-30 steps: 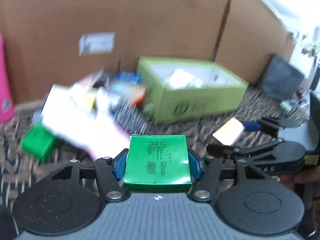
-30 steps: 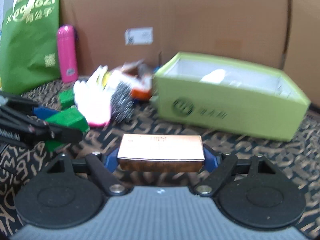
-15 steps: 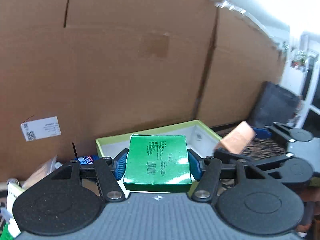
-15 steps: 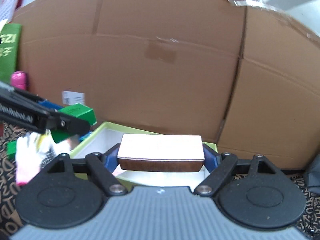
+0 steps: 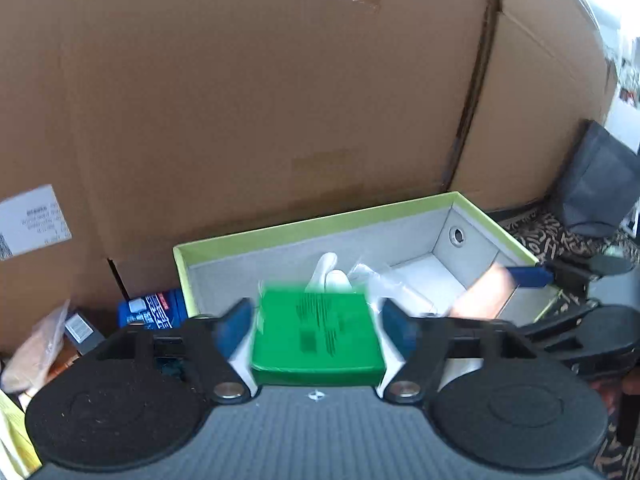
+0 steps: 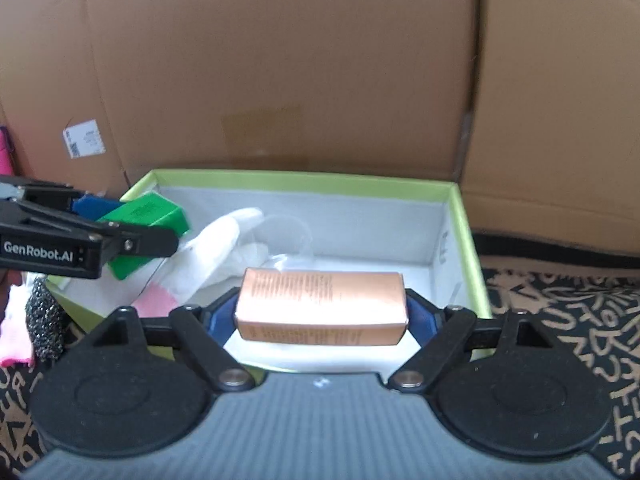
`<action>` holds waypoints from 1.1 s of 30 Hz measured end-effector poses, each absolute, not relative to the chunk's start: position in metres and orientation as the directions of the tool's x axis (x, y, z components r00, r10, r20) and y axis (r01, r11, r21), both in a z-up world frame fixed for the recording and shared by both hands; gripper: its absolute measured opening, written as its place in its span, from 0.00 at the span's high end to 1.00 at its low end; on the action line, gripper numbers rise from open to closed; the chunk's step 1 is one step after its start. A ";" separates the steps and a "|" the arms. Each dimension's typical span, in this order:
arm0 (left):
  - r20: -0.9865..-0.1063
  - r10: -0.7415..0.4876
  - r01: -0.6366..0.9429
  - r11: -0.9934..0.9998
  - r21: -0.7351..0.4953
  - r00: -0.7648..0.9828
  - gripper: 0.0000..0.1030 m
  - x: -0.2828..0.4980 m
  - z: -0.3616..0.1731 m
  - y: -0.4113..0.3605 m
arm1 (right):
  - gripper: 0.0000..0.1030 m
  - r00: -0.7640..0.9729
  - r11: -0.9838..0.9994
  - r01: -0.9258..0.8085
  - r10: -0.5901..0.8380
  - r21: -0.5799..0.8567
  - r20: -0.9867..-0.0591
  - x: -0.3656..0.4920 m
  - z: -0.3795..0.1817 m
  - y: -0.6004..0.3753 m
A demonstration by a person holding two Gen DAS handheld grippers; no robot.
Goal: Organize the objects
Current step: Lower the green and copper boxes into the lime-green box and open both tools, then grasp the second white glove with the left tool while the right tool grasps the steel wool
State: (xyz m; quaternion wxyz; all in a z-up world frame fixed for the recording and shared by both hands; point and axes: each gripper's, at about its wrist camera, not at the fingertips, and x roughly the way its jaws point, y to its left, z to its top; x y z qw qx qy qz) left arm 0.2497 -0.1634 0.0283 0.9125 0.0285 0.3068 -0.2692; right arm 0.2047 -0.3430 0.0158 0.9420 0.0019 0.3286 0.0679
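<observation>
My left gripper point(image 5: 316, 320) is open over the left end of the lime-green box point(image 5: 304, 222). The green box point(image 5: 316, 336) lies loose and blurred between its spread blue pads point(image 5: 234, 326), with gaps on both sides. It also shows in the right wrist view point(image 6: 146, 216), beside the left gripper point(image 6: 120, 232). My right gripper point(image 6: 322, 312) is shut on the copper-coloured box point(image 6: 320, 304) and holds it over the lime-green box point(image 6: 472, 256). A white glove point(image 6: 216, 248) and clear plastic point(image 6: 284, 236) lie inside.
A large cardboard wall point(image 5: 280, 100) stands behind the box. Left of it lie a blue packet point(image 5: 154, 312), a tan packet point(image 5: 36, 348), a steel scourer point(image 6: 44, 320) and a pink-cuffed glove point(image 6: 14, 344). A dark bag point(image 5: 596, 192) sits at right on the patterned cloth point(image 6: 560, 320).
Both grippers have moved forward and down over the lime-green box. The left jaws have spread and let go of the green box. The right still holds the copper box.
</observation>
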 end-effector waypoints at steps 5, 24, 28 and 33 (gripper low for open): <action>-0.524 -0.502 0.482 0.856 -0.187 0.688 0.12 0.237 0.038 -0.144 | 0.01 0.833 0.994 -0.092 0.111 0.063 -0.542 0.180 0.032 -0.348; -0.489 -0.448 0.356 0.894 -0.274 0.748 0.00 0.092 0.027 -0.029 | 0.00 0.897 0.960 -0.242 0.276 0.139 -0.345 0.052 0.057 -0.272; -0.540 -0.382 0.250 0.919 -0.304 0.750 0.00 0.077 0.001 0.003 | 0.00 0.839 0.951 -0.240 0.305 0.197 -0.450 0.052 0.022 -0.252; -0.584 -0.261 0.140 0.959 -0.245 0.769 0.00 0.068 -0.015 0.037 | 0.00 0.789 0.929 -0.247 0.358 0.276 -0.500 0.043 -0.006 -0.235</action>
